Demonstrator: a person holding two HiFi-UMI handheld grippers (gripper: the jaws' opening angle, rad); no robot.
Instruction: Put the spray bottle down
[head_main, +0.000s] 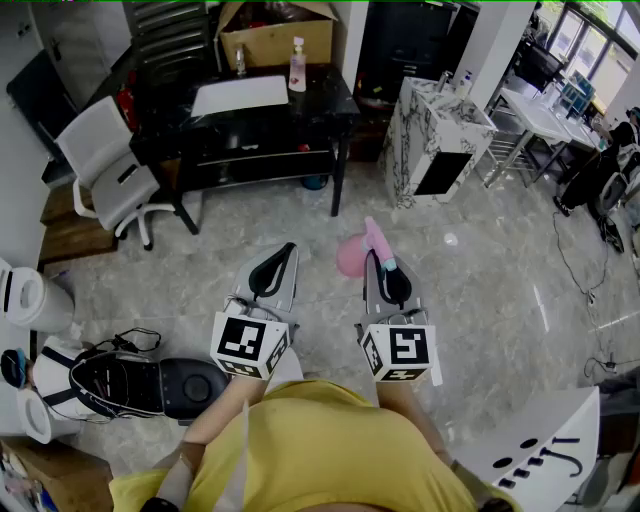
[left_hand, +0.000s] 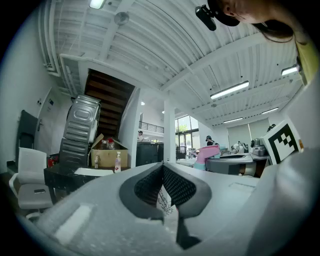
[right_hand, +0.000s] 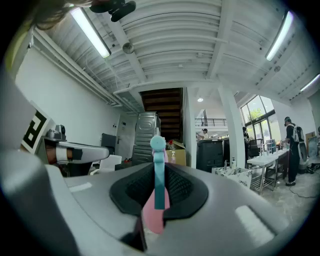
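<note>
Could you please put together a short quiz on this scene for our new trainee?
1. Multiple choice: what is the right gripper shut on? A) a cardboard box; B) a pink spray bottle; C) a white chair.
2. True or false: the bottle already stands on the black table.
3. Fill in the blank: in the right gripper view, the bottle's trigger between the jaws is ____ in colour.

Key: 1 B. 2 False: it is held in the air above the floor, well short of the table. 3 Teal.
</note>
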